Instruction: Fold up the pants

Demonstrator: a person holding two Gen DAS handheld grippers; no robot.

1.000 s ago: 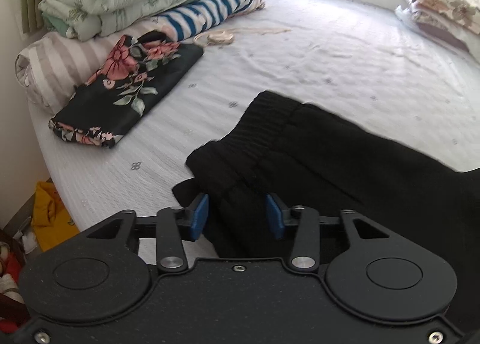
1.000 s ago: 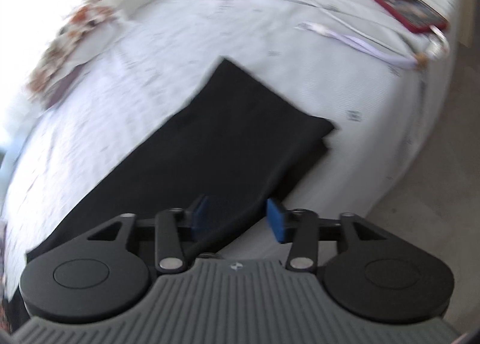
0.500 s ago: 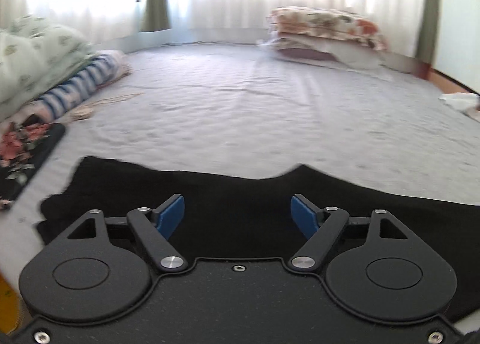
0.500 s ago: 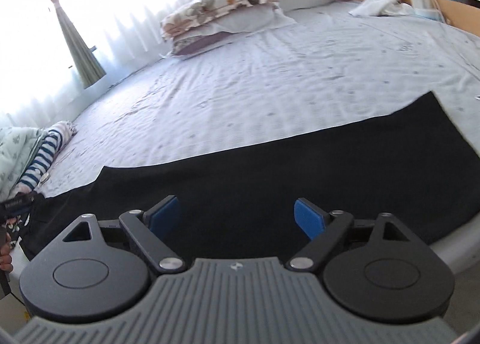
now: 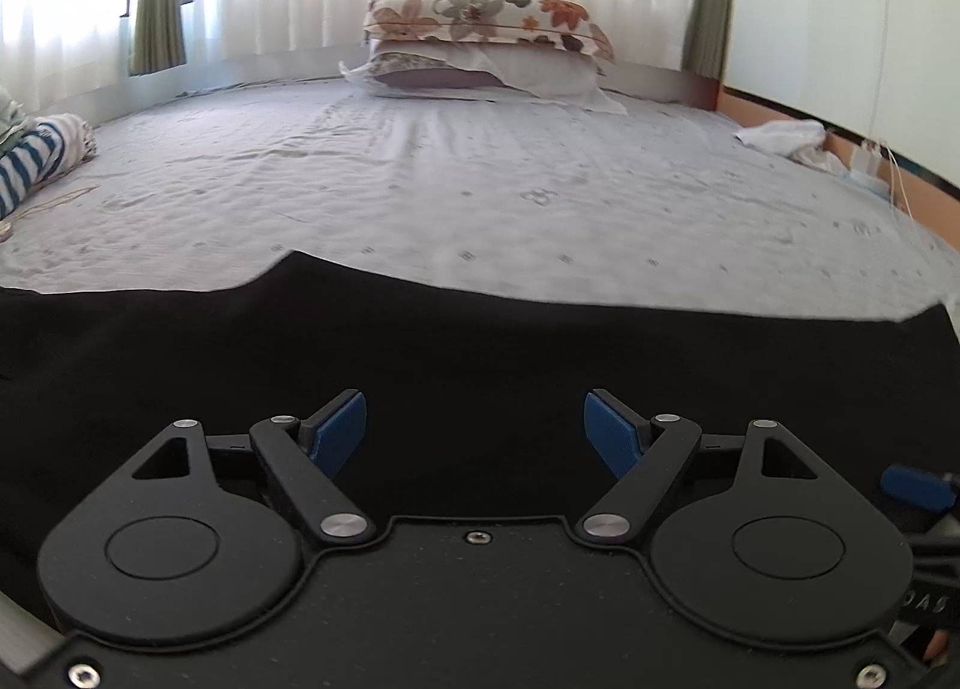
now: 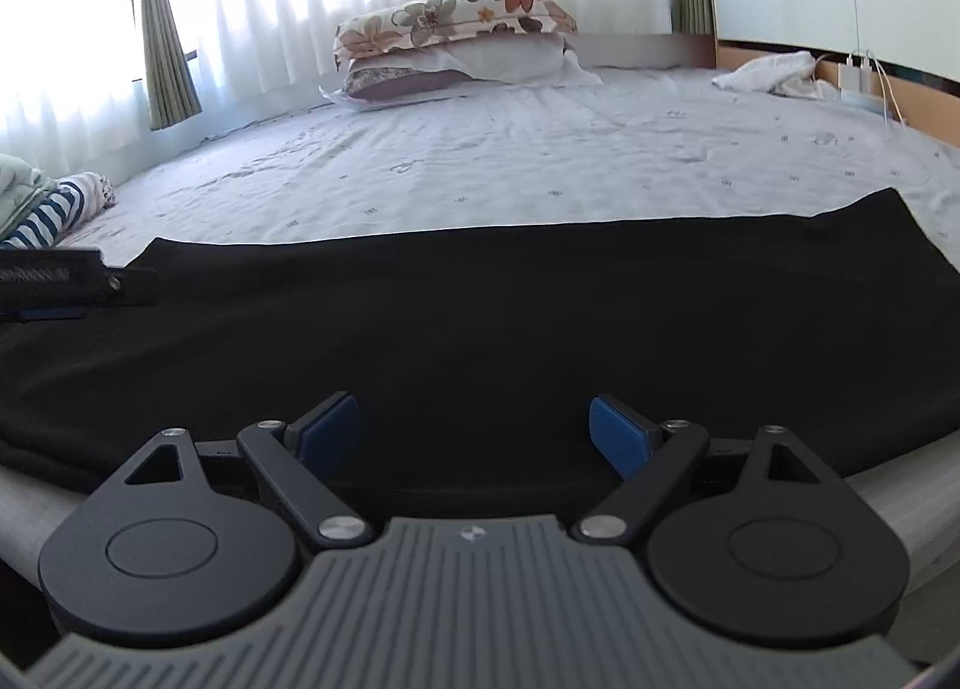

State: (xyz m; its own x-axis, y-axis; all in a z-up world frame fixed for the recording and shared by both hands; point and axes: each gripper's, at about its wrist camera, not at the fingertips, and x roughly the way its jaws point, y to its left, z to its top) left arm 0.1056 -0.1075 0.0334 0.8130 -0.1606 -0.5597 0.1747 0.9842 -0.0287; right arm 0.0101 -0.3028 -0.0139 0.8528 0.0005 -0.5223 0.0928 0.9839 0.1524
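Black pants [image 5: 480,347] lie flat in a long strip across the near edge of the bed; they also show in the right wrist view [image 6: 480,317]. My left gripper [image 5: 475,434] is open and empty, low over the pants' near edge. My right gripper [image 6: 474,434] is open and empty over the near edge further right. The left gripper shows from the side at the left of the right wrist view [image 6: 66,284]. A blue pad of the right gripper shows at the right edge of the left wrist view [image 5: 918,486].
The bed's pale sheet [image 5: 480,191] stretches ahead. Floral pillows [image 5: 480,47] are stacked at the far side by the curtains. Folded striped bedding [image 5: 36,155] lies at the left. A white cloth [image 6: 768,71] and chargers [image 6: 858,77] sit at the far right.
Both grippers opened wide and swung round to face across the bed, side by side at the pants' near edge. The left one has left the waistband.
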